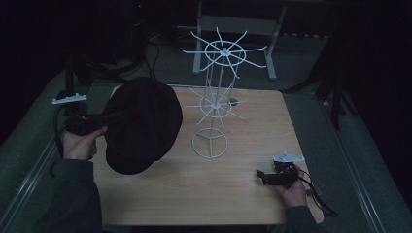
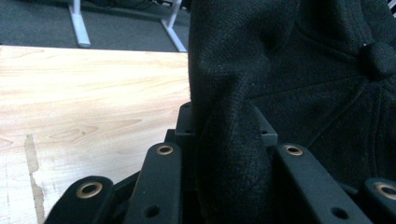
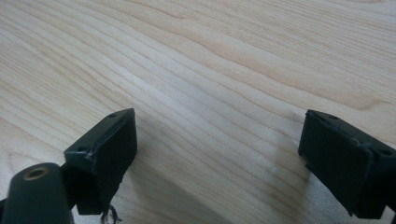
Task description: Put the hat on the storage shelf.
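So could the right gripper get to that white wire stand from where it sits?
Probably yes. The right gripper is open and holds nothing, and bare table lies between it and the stand. The hat hangs off to the left, in the left gripper.

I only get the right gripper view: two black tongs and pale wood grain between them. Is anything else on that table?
Observer: Yes, a white wire hat stand with two spoked tiers stands at the back of the light wooden table.
Operator: Is anything hanging on it?
Observer: No. A black soft fabric cap is lifted left of it, apart from the spokes.
Operator: Who holds the cap?
Observer: The left tongs, pinched shut on a fold of it.
Operator: And my tongs?
Observer: The right tongs sit open near the table's front right corner.
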`<control>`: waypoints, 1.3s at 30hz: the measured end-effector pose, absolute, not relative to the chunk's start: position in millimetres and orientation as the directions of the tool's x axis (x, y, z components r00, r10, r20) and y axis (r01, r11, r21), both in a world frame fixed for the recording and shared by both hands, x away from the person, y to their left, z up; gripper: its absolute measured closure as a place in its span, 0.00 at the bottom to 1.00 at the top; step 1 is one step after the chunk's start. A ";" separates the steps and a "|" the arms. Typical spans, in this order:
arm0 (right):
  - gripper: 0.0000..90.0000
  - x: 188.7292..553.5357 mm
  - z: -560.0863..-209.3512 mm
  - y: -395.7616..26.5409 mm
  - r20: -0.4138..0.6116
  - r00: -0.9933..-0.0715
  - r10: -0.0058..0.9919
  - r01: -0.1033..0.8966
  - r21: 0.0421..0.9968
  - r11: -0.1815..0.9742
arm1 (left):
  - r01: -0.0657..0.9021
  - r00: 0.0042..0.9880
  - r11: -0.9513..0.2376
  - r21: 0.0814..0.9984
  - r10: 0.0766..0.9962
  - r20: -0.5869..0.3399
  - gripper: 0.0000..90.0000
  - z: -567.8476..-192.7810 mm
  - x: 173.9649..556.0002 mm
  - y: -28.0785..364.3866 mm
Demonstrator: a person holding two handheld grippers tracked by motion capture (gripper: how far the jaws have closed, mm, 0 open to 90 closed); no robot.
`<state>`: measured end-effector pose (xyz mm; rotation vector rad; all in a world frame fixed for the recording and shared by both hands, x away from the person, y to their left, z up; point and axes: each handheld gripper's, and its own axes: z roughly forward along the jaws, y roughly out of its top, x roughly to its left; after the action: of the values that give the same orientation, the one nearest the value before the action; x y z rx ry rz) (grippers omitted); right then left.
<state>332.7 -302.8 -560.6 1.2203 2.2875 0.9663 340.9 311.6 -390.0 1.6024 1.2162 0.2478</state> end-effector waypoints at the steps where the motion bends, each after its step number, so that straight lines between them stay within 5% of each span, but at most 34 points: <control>1: 0.13 332.7 -560.6 -302.8 -0.005 -0.555 0.832 0.576 0.719 0.389 | 0.572 0.463 0.076 0.817 0.792 -0.398 0.81 -389.3 340.7 311.9; 39: 0.13 332.8 -560.6 -303.0 -0.007 -0.556 0.831 0.574 0.720 0.391 | 0.493 0.572 0.109 0.863 0.708 -0.416 0.81 -362.6 334.4 313.1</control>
<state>332.8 -303.0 -560.6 1.2168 2.2874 0.9664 334.4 313.1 -362.6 1.5393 1.0563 0.2115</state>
